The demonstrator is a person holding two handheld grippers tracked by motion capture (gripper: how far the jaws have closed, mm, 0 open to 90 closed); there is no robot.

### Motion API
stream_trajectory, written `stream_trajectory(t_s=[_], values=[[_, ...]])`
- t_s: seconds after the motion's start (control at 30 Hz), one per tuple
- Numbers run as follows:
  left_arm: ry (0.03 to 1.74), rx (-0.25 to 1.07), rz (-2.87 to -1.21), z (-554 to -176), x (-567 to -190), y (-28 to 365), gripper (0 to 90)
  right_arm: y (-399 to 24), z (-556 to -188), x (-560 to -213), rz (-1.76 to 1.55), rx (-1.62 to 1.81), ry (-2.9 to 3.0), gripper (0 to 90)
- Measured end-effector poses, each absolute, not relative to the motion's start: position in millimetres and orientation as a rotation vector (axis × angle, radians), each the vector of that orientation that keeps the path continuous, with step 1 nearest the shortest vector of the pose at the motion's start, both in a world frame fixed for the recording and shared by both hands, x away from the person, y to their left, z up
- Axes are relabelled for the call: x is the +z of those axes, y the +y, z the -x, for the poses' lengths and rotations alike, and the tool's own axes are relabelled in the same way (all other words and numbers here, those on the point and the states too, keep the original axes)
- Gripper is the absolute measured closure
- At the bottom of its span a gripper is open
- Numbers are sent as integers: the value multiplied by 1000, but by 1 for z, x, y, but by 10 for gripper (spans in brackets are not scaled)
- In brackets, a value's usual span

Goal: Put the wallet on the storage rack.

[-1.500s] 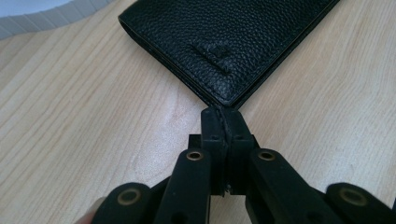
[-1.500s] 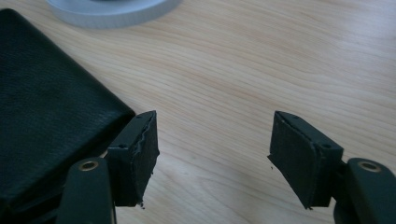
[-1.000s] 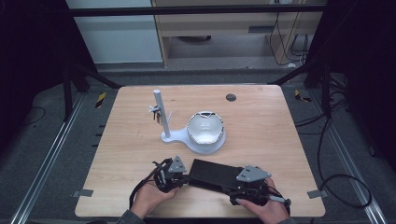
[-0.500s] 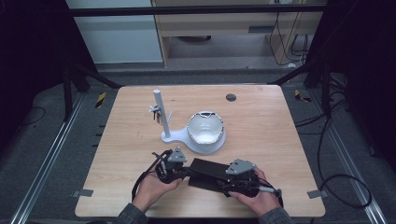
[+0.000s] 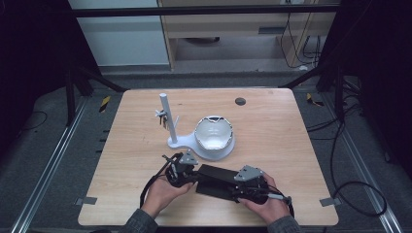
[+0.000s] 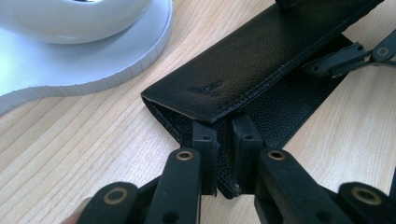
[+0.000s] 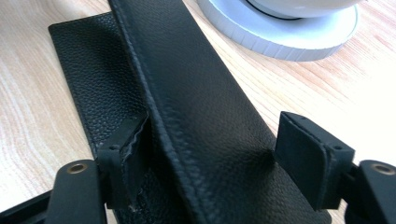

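Note:
A long black leather case (image 5: 216, 178) lies on the wooden table (image 5: 272, 131) near its front edge. My left gripper (image 5: 193, 177) is shut on the case's left end. In the left gripper view the two pads (image 6: 205, 140) pinch the stitched end edge of the case (image 6: 261, 60), and my left gripper (image 6: 224, 135) points along it. My right gripper (image 5: 234, 187) straddles the other end. Its jaws have just been closing with the case (image 7: 201, 107) between them, and both pads (image 7: 299, 149) touch its sides, so the right gripper (image 7: 212, 151) grips it.
A white stand (image 5: 170, 138) with an upright post and a round bowl-shaped part (image 5: 214, 136) sits just behind the case, its ribbed base (image 6: 93, 51) close to the case's far side. A small dark disc (image 5: 240, 101) lies near the back edge.
The right hand and its gripper have slid left along the case towards the left gripper. The left gripper has kept its hold on the end.

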State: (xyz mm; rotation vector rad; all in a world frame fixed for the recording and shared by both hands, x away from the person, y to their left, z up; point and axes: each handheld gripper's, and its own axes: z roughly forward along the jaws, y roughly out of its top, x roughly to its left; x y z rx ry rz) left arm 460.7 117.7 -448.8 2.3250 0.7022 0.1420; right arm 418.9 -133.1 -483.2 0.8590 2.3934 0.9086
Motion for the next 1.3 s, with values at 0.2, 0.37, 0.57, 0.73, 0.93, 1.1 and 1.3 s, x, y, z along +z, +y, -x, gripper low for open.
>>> stream_trajectory(t_s=[0.2,0.37,0.57,0.73,0.93,1.1,1.3], values=[[704,133,-2334,-465,-448,117,818,-135,-424,-485,-867,917,2387,295],[709,124,-2330,-466,-448,117,810,-135,-425,-483,-851,924,2376,346],[720,126,-2327,-464,-447,118,742,-134,-424,-482,-792,891,2363,559],[749,146,-2304,-462,-446,123,493,-135,-424,-478,-712,873,2338,747],[712,177,-2291,-460,-441,134,205,-136,-424,-472,-642,867,2319,847],[693,185,-2272,-461,-441,140,155,-142,-421,-465,-625,927,2317,849],[695,165,-2246,-464,-441,143,140,-153,-416,-450,-622,1009,2284,850]])
